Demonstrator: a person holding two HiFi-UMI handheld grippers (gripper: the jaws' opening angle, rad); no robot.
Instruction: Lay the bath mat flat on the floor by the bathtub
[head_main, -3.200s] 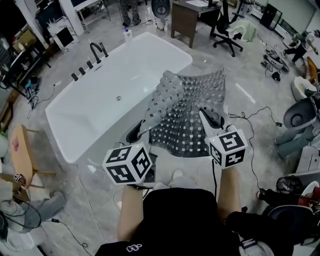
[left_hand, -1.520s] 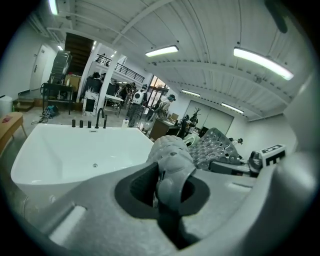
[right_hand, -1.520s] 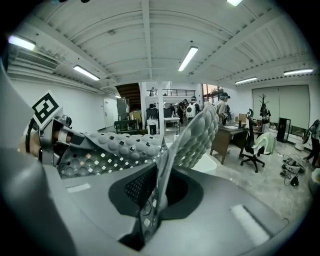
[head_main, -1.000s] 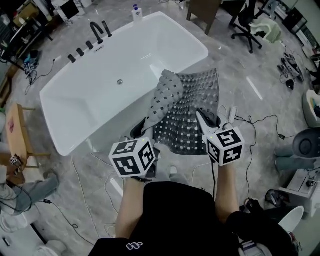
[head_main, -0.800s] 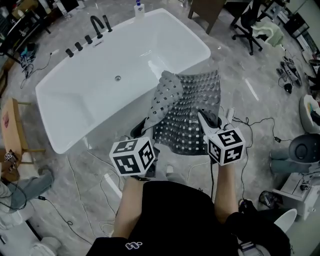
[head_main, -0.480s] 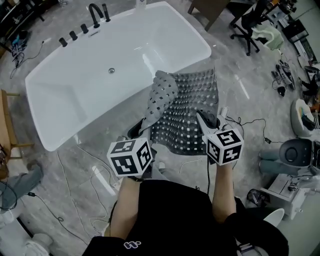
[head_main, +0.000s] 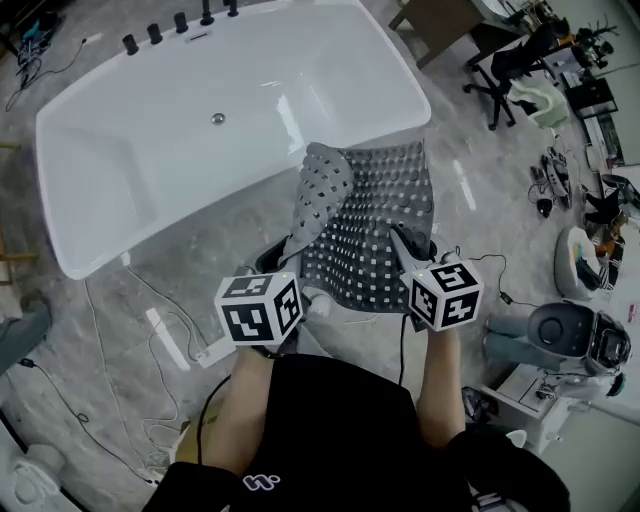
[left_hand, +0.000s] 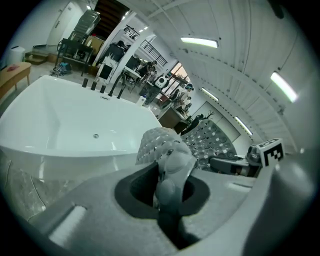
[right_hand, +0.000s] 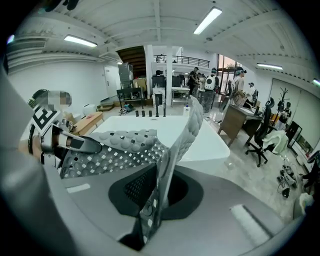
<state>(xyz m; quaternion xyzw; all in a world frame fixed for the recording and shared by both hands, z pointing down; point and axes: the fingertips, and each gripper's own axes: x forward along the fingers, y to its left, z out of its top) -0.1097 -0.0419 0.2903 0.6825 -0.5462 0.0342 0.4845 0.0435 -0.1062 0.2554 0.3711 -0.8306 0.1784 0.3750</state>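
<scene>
Both grippers are clamping the mat (head_main: 378, 210) here, and it is hanging in the air between the person and the tub (head_main: 150, 150). The left gripper (left_hand: 169, 190) is pinching the near left corner, its jaws squeezed tight on a bunched, bumpy fold of grey rubber. The right gripper (right_hand: 152, 210) is biting the near right edge, jaws pressed together on a thin sheet that is standing on edge between them.

In the head view, the mat is spreading away from the two grippers toward the near right end of the tub, dark grey with rows of pale squares. Its left side is curling up and over, showing a lighter face dotted with holes. Its right side is lying flatter and stretching out. The far edge is sitting close by the tub rim; whether it is touching the rim or the floor (head_main: 470, 190) is hard to say from this angle.

The white tub is running across the upper left, with a drain (head_main: 217, 118) in its bottom and black taps (head_main: 180, 18) on its far rim. Cables (head_main: 140, 300) are trailing over the grey floor near the left gripper. A chair (head_main: 515, 70) is standing well off to the upper right.
</scene>
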